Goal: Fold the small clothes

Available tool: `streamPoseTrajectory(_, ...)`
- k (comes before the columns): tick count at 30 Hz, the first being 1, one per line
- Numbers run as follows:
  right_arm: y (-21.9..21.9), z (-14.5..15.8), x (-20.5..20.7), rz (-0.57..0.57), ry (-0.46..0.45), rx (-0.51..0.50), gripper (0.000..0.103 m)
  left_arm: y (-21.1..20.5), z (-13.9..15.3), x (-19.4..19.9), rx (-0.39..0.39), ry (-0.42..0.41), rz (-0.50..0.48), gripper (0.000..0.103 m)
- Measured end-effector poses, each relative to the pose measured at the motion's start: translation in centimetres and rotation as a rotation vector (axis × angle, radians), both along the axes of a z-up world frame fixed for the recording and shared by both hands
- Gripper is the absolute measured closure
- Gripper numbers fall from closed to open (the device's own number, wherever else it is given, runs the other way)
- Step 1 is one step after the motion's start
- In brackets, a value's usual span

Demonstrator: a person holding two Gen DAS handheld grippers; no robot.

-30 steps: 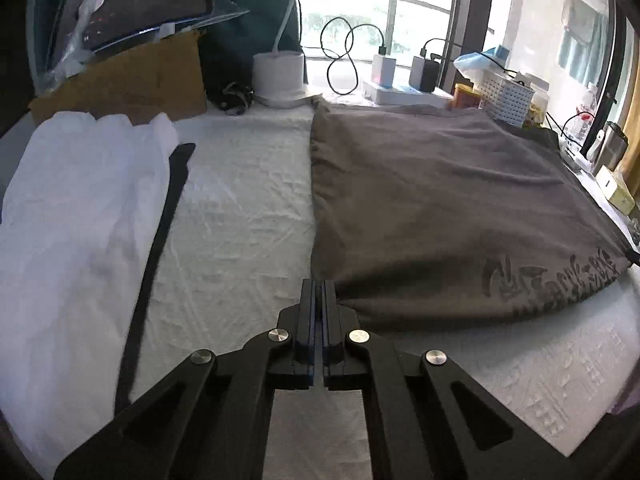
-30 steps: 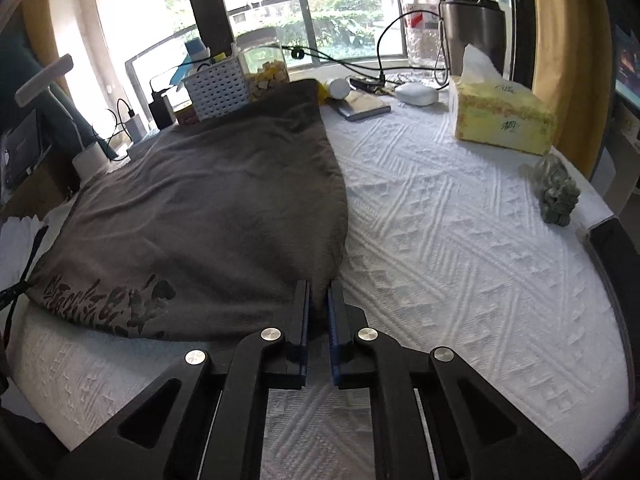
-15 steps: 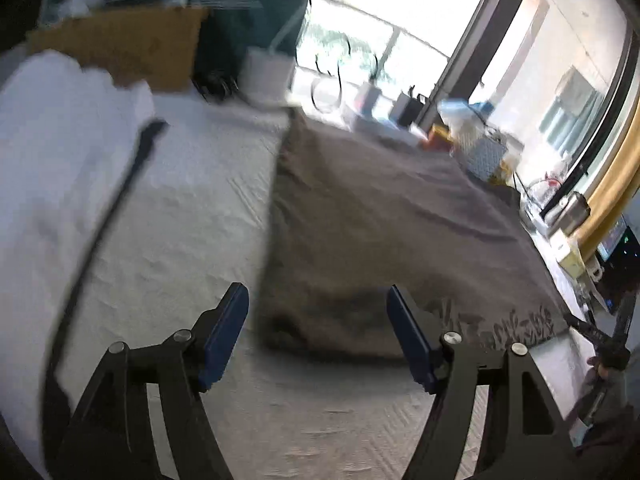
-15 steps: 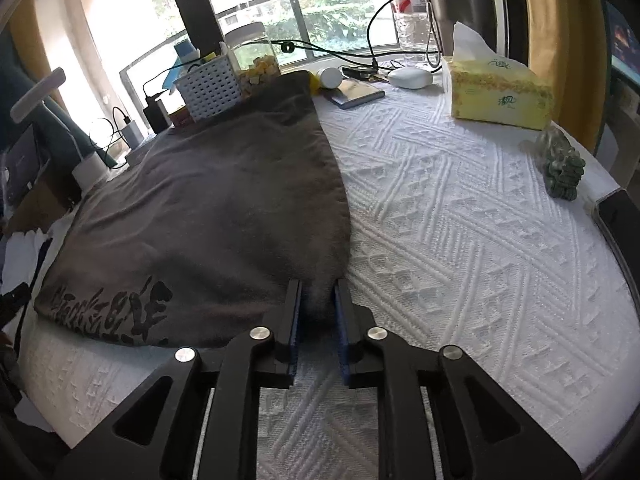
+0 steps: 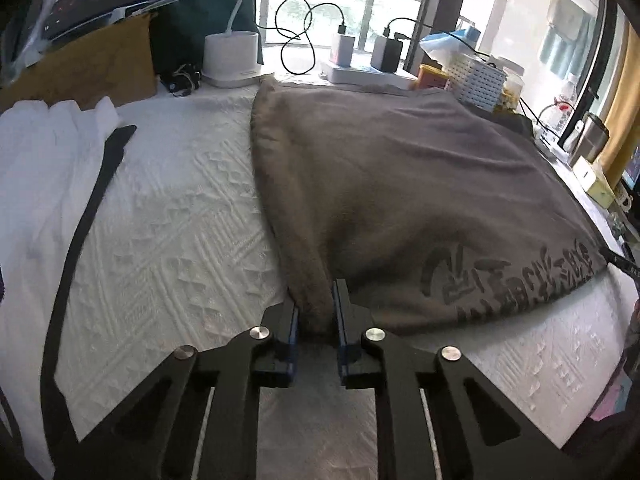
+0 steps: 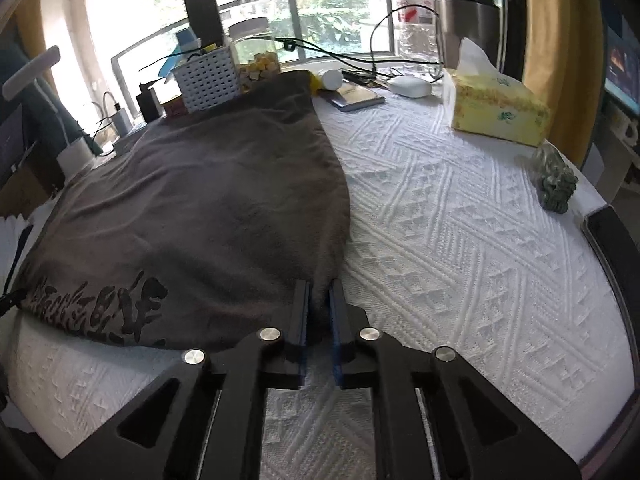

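1. The left gripper [image 5: 315, 304], black angular metal with blue pads, is closing narrow on a bunched near corner of the grey shirt [image 5: 400, 184]; the soft cloth is sitting pinched between its jaws.
2. The right gripper [image 6: 319, 300], of the same build, is squeezing the shirt's [image 6: 192, 200] other near corner in a narrow grip, the fabric filling the slim gap.
3. The shirt is lying flat on the white bedspread [image 5: 172, 232], a quilted cover embossed with triangles and chevrons; dark brush-style lettering is running along its near hem.
4. To the shirt's left a white garment [image 5: 36, 184] is lying crumpled, with a long black strap [image 5: 86, 216] curving beside it.
5. To the right, in the right wrist view, a knobbly green lump [image 6: 554, 184] is resting on the bedspread [image 6: 460, 220], with a yellow tissue box [image 6: 498, 108] further back.
6. At the far edge a white perforated basket [image 6: 208, 78] is touching the shirt's back end, beside a clear jar [image 6: 256, 56] of yellow pieces.
7. Beyond, a round white lamp base [image 5: 232, 58], looping black cables [image 5: 296, 36] and chargers are standing before the bright window.
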State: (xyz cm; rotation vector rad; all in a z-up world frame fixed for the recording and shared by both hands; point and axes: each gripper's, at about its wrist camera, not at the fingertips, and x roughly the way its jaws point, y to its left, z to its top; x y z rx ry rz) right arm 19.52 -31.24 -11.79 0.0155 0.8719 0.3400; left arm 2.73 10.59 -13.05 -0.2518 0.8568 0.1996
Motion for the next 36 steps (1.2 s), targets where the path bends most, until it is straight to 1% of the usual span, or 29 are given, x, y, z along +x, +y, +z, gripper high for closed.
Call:
streamPoseTrajectory(6, -0.3, 0.3, -0.8, 0.018, -0.019, -0.010, 0.094, -0.3, 0.8, -1.5, -0.020, -0.016, 0.008, 0.091)
streamPoseTrajectory(9, -0.6, 0.6, -1.3, 0.022, -0.027, -0.015, 0.094, -0.6, 1.3, -2.2, -0.016, -0.024, 0.006, 0.091)
streamPoseTrajectory(14, -1.2, 1.3, -2.5, 0.023, -0.042, -0.019, 0.094, -1.1, 2.0, -3.3, -0.011, -0.035, -0.013, 0.091)
streamPoseTrajectory(23, -2.1, 1.9, -5.2, 0.024, -0.062, -0.039, 0.094, -2.4, 2.4, -5.5, -0.009, -0.045, -0.042, 0.091)
streamPoseTrajectory(29, -2.6, 1.6, -6.9, 0.015, -0.061, -0.036, 0.094, -2.9, 2.8, -6.9, 0.007, -0.037, -0.069, 0.091)
streamPoseTrajectory(36, -3.4, 1.1, -8.9, 0.006, -0.050, -0.035, 0.094, -3.2, 1.9, -8.4, -0.007, -0.001, -0.076, 0.091)
